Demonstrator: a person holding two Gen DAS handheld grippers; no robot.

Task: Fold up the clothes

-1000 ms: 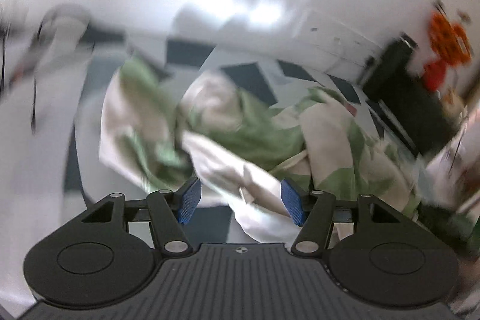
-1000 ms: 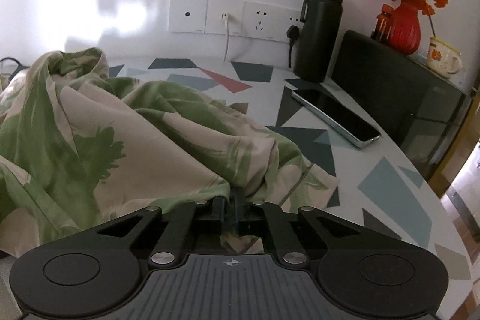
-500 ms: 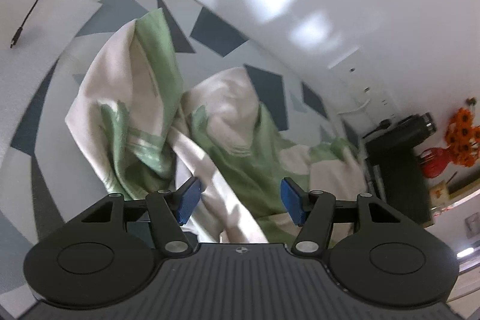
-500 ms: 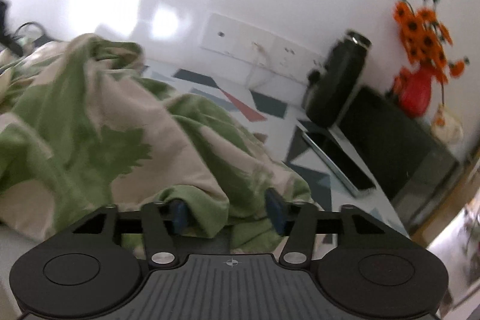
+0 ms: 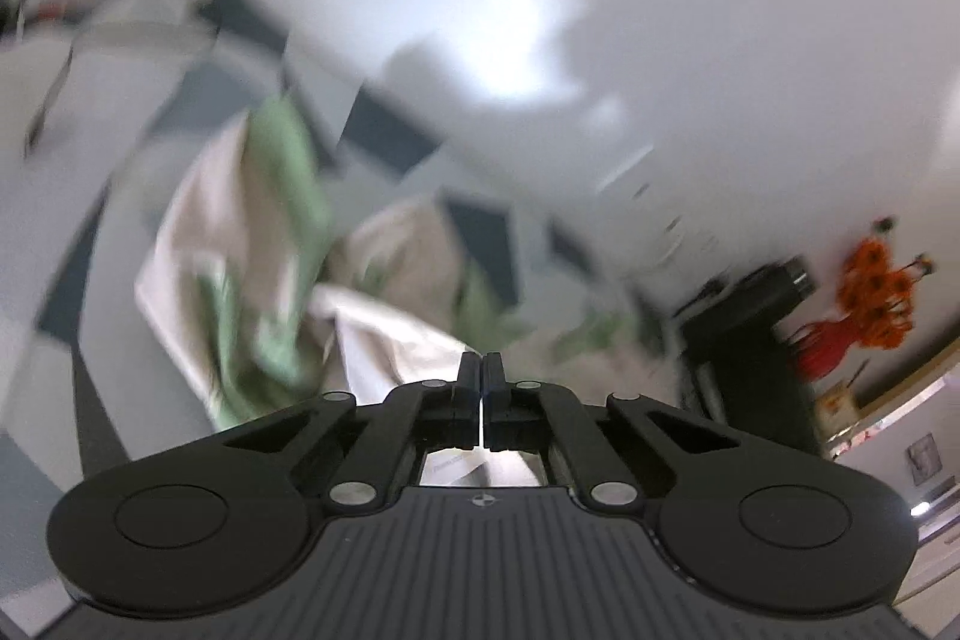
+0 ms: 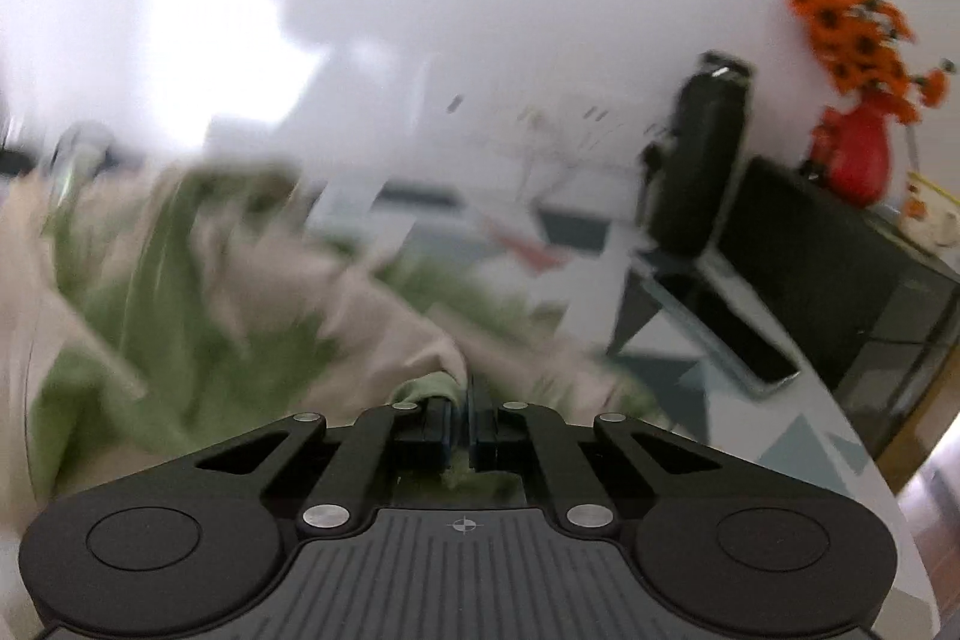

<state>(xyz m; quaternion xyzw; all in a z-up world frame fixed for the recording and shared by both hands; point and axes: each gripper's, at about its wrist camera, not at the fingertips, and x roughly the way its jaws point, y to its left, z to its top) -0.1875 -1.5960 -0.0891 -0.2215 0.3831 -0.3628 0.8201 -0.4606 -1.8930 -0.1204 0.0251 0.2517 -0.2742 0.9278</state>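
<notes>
A crumpled green-and-cream leaf-print garment [image 5: 240,268] lies on the patterned table [image 5: 90,244]; both views are motion-blurred. My left gripper [image 5: 483,376] is shut, with a cream fold of the garment running under and between its fingers. In the right wrist view the garment [image 6: 180,328] fills the left half. My right gripper [image 6: 461,403] is shut on a green fold at the garment's near edge. How much cloth each one pinches is hidden by the fingers.
A black flask [image 6: 702,160] and a phone [image 6: 720,328] are on the table to the right. A black box [image 6: 852,268] carries a red vase of orange flowers [image 6: 858,148]. Wall sockets [image 6: 540,118] are behind. Cables [image 5: 54,40] lie at the far left.
The left gripper, open in both earlier frames, has shut on the cloth. The right gripper was shut, opened half a second ago, and has shut again on a green fold. Both are moving.
</notes>
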